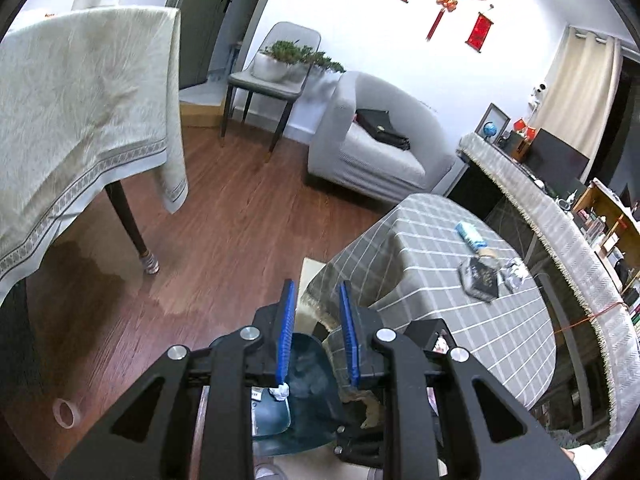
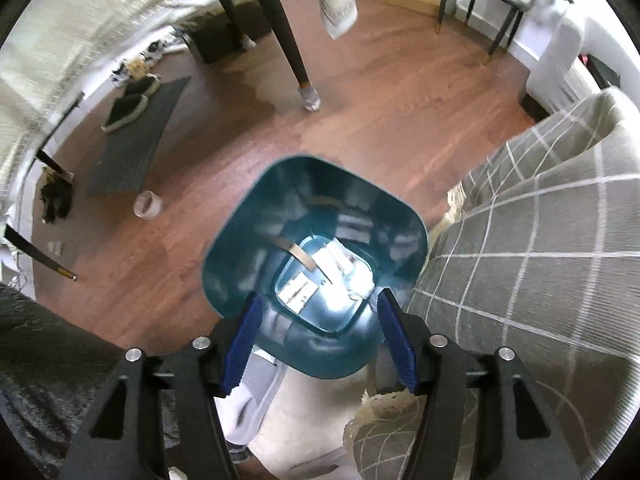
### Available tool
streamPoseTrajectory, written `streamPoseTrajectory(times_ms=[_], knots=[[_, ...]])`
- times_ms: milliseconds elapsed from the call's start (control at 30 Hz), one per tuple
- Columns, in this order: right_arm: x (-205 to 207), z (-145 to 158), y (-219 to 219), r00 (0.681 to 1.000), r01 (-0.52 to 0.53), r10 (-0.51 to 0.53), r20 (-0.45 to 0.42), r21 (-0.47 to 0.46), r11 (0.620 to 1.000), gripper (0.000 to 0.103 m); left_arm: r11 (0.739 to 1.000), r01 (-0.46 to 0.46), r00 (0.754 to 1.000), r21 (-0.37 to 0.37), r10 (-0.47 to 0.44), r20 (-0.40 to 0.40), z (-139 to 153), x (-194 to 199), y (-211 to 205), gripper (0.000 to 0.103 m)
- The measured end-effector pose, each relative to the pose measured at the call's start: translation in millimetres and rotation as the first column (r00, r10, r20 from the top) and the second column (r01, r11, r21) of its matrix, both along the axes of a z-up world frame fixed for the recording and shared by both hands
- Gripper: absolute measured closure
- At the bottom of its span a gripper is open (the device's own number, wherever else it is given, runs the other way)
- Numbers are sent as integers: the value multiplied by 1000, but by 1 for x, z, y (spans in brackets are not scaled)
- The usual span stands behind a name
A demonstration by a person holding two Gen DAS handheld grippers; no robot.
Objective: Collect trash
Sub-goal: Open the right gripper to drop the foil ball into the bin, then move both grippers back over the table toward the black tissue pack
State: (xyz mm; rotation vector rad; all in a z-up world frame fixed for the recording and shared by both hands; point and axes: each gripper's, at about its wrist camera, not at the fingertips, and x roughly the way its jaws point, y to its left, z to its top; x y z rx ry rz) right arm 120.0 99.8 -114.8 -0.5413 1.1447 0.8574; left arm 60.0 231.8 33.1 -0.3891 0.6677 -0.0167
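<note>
A teal plastic bin [image 2: 312, 216] stands on the floor beside the low table with the grey checked cloth [image 2: 540, 260]. Paper scraps and wrappers [image 2: 328, 276] lie in its bottom. My right gripper [image 2: 318, 300] is open and empty, right above the bin's mouth. My left gripper [image 1: 318, 292] is open, above the bin [image 1: 308, 384]; a small white paper wad [image 1: 281, 392] shows at the base of its left finger. On the checked table [image 1: 420, 248] lie a blue packet [image 1: 472, 236], a dark wrapper [image 1: 482, 278] and a crumpled foil piece [image 1: 514, 274].
A tape roll [image 2: 147, 205] lies on the wood floor left of the bin. A dining table with a cream cloth [image 1: 72, 100], its dark legs [image 2: 288, 40], a grey armchair [image 1: 376, 140], a chair with a plant [image 1: 276, 68] and a dark mat with slippers [image 2: 132, 136] surround it.
</note>
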Motion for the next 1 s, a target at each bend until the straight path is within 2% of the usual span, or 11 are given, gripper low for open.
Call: streamPoseTrajectory(times_ms=[133, 300, 367, 433, 633, 767, 1000], knots=[[-8, 28, -8, 999, -24, 21, 31, 84, 996, 53, 1000, 4, 1000, 13, -4, 19, 9, 3, -8, 80], [-9, 69, -29, 996, -15, -2, 87, 190, 982, 56, 999, 0, 999, 41, -2, 42, 20, 5, -18, 75], [-7, 82, -40, 994, -3, -22, 105, 225, 974, 57, 999, -1, 999, 43, -1, 47, 22, 7, -21, 72], [-4, 90, -49, 993, 11, -40, 108, 252, 968, 57, 999, -6, 998, 42, 4, 57, 25, 10, -26, 55], [5, 111, -83, 983, 64, -115, 147, 312, 948, 57, 999, 2, 998, 50, -6, 63, 29, 22, -43, 50], [15, 122, -110, 965, 123, -193, 178, 342, 932, 57, 997, 22, 998, 71, -25, 50, 24, 32, -62, 46], [36, 131, -163, 915, 230, -328, 236, 364, 903, 57, 986, 69, 996, 154, -76, 45, 19, 49, -105, 33]])
